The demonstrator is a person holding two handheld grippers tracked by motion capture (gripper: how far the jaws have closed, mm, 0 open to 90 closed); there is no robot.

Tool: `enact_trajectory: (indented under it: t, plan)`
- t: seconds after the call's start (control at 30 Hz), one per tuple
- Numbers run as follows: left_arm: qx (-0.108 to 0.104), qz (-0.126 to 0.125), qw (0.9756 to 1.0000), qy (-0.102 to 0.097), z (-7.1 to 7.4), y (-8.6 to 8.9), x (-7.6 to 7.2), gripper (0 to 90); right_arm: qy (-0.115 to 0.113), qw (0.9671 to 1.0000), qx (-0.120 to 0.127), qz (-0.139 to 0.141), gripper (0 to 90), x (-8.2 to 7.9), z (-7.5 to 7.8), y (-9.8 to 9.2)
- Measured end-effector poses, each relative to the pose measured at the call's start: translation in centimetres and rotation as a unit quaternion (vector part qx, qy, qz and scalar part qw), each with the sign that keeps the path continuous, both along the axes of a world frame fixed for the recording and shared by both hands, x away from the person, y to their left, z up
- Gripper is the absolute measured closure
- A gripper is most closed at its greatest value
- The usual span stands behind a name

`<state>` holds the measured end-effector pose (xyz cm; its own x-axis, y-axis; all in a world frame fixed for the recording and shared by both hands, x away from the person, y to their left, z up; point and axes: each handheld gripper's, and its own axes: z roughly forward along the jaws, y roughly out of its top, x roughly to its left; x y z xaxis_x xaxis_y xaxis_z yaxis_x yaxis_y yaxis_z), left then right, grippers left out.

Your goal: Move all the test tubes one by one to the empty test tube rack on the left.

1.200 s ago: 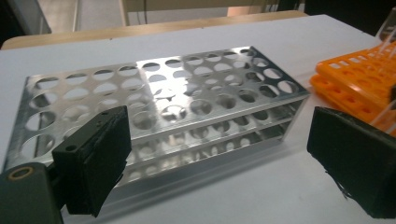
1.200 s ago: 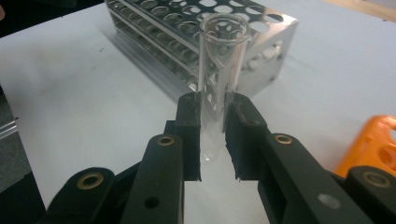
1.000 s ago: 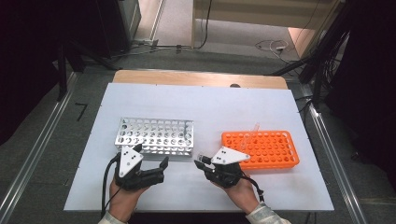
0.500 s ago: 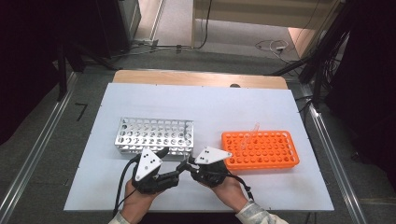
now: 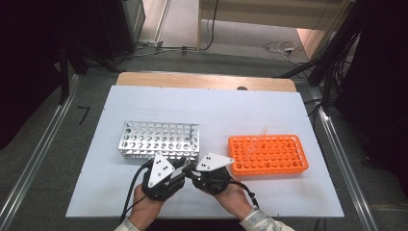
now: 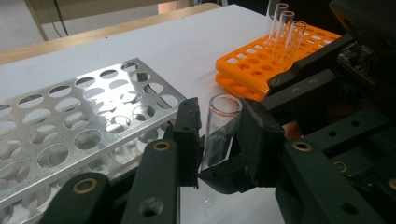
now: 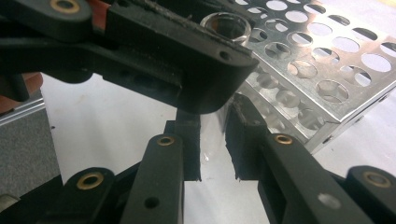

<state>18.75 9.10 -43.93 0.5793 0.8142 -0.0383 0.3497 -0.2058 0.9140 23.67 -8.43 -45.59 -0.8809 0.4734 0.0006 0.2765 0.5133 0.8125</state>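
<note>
A clear glass test tube stands upright between my two grippers, its open mouth at the top. My left gripper has just been closing and its pads now press on the tube's upper part. My right gripper is shut on the tube's lower part, its jaws crossing under the left ones. In the high view the left gripper and the right gripper meet tip to tip at the table's front middle, just in front of the silver rack.
The silver metal rack has several bare holes. An orange rack lies to the right and holds a few clear tubes at its far left corner. The white table top stretches beyond both racks.
Both hands have come together at the front middle. The left gripper's jaws, wide open a second ago, have closed onto the tube that the right gripper holds.
</note>
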Motion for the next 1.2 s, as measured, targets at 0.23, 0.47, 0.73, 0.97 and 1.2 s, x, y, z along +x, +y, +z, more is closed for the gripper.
enact_trajectory:
  t: [0.23, 0.47, 0.73, 0.97, 1.2]
  plan:
    - [0.001, 0.001, 1.0, 0.001, -0.1, 0.0, 0.1, 74.5, 0.002, 1.0, 0.0, -0.001, 73.6, 0.0, 0.0, 0.0]
    - [-0.004, 0.003, 1.0, 0.005, 0.2, 0.4, 0.1, 75.1, 0.009, 1.0, 0.002, 0.002, 61.4, 0.1, 0.1, -0.2]
    - [-0.015, 0.027, 0.9995, 0.007, 0.6, 2.1, 0.5, 75.0, 0.019, 0.9996, 0.012, -0.019, 40.3, 0.4, 0.8, -2.5]
    - [-0.031, 0.045, 0.9984, 0.013, 1.2, 3.6, 0.8, 75.0, 0.022, 0.9991, 0.021, -0.029, 37.5, 0.3, 0.9, -4.6]
    - [-0.042, 0.059, 0.9972, 0.02, 1.7, 5.1, 1.0, 75.0, 0.02, 0.9985, 0.026, -0.044, 34.9, 0.0, 1.2, -6.6]
